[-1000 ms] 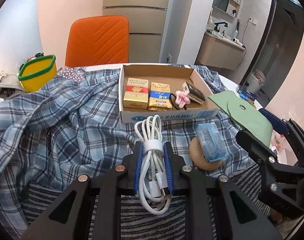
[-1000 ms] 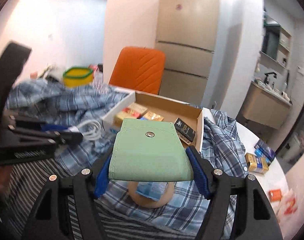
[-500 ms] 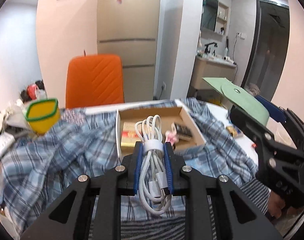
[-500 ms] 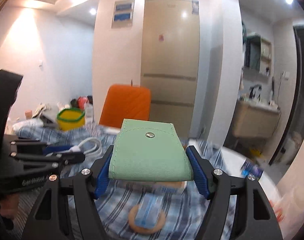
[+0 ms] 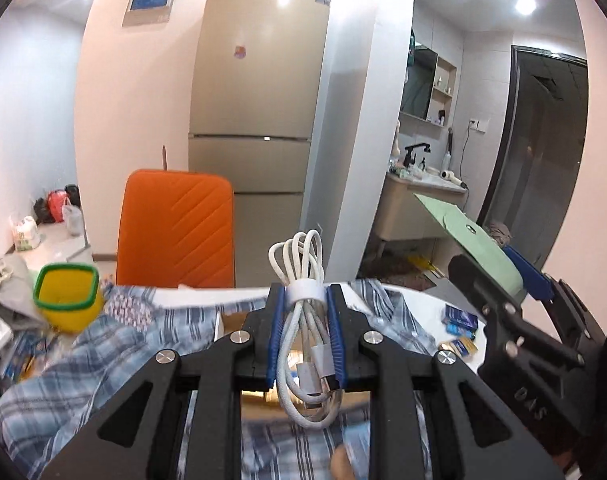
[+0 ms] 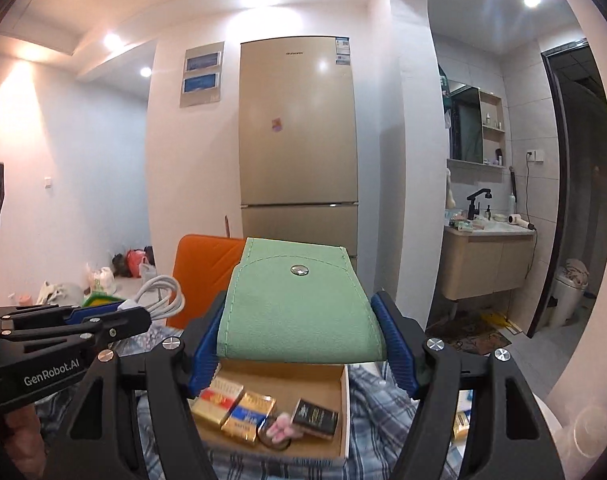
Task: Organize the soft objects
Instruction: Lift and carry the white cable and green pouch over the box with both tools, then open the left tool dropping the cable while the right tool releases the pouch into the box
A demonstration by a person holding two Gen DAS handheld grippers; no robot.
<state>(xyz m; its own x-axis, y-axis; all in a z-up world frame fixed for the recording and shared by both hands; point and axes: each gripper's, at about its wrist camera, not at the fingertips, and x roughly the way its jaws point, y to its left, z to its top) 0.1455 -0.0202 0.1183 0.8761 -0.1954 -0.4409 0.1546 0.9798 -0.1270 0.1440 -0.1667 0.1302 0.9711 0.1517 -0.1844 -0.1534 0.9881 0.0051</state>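
I see the tabletop [image 5: 427,300], white, mostly under a blue plaid cloth [image 5: 115,344]. On the cloth: open cardboard box [image 6: 345,408], yellow green-rimmed container [image 5: 68,300]. Small packets [image 5: 459,320] on bare tabletop.

Beige fridge [image 6: 299,132] behind orange chair [image 5: 177,228], pale walls.

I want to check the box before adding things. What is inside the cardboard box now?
The open cardboard box holds two gold packets, a small black box and a pink item. The green snap pouch covers its back part.
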